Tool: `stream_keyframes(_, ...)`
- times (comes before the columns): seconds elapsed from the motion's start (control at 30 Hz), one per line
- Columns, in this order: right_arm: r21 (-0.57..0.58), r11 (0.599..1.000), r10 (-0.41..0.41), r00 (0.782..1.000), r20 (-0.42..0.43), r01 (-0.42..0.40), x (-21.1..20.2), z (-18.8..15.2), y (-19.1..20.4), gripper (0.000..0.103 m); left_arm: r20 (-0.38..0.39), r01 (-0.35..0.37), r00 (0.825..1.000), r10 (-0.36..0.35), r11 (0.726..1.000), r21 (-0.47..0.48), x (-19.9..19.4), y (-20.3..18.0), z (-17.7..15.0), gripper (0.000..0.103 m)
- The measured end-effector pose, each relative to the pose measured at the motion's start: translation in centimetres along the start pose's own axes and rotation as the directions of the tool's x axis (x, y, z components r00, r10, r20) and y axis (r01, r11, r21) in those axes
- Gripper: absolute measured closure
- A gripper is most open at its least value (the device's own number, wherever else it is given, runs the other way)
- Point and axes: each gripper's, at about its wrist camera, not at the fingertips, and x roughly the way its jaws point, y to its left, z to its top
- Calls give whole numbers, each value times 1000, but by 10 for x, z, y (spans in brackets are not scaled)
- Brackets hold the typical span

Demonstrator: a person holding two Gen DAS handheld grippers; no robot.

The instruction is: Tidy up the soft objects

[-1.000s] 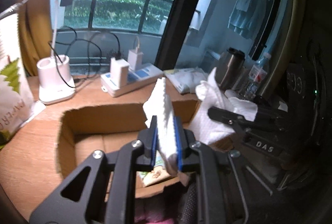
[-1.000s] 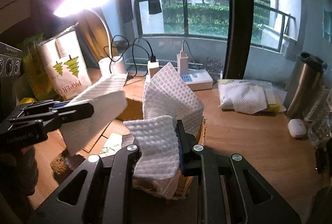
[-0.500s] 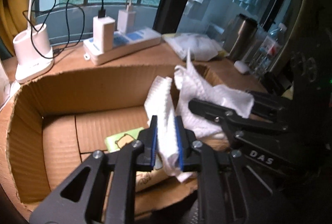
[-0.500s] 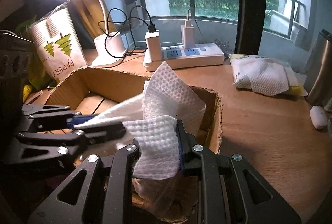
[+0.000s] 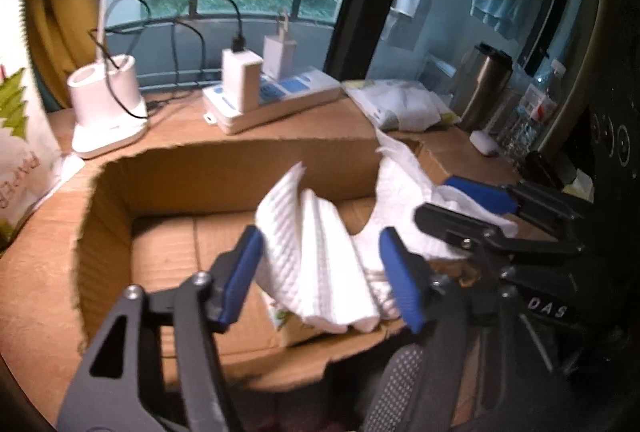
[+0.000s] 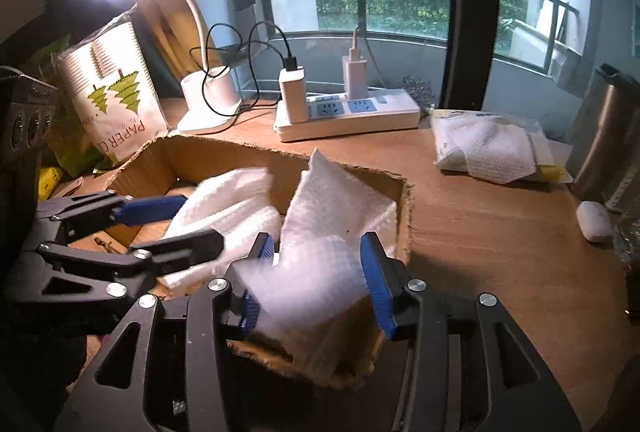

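Both grippers' jaws, clamped a moment ago, now stand wide, left gripper (image 5: 322, 274) and right gripper (image 6: 320, 280) straddling white cloths (image 5: 320, 272) inside the cardboard box (image 5: 224, 171).

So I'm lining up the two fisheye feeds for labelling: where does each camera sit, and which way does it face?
Left wrist: sits on the left gripper, looks along its open fingers into the cardboard box at a white cloth; the right gripper shows at right.
Right wrist: sits on the right gripper, faces the box's corner and window; the left gripper shows at left.
Shared: box, cloths, power strip, lamp base.
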Motion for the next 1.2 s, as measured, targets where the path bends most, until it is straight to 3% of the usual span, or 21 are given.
stream_keyframes(0.33,8,999,-51,998,28,51,-41,-10,14,53,81,-3,997,3,1000,-5,-50,0,-10,36)
stream_keyframes(0.47,-2,998,-69,996,50,69,-62,-15,23,52,117,10,993,-10,1000,-5,-70,-4,-15,27)
stream_keyframes(0.63,-2,996,-84,994,72,85,-85,-21,31,52,152,19,988,-18,1000,0,-93,-9,-23,27)
stream_keyframes(1.2,-41,995,-88,992,91,92,-119,-45,68,52,191,26,981,-25,1000,-6,-140,-9,-60,26)
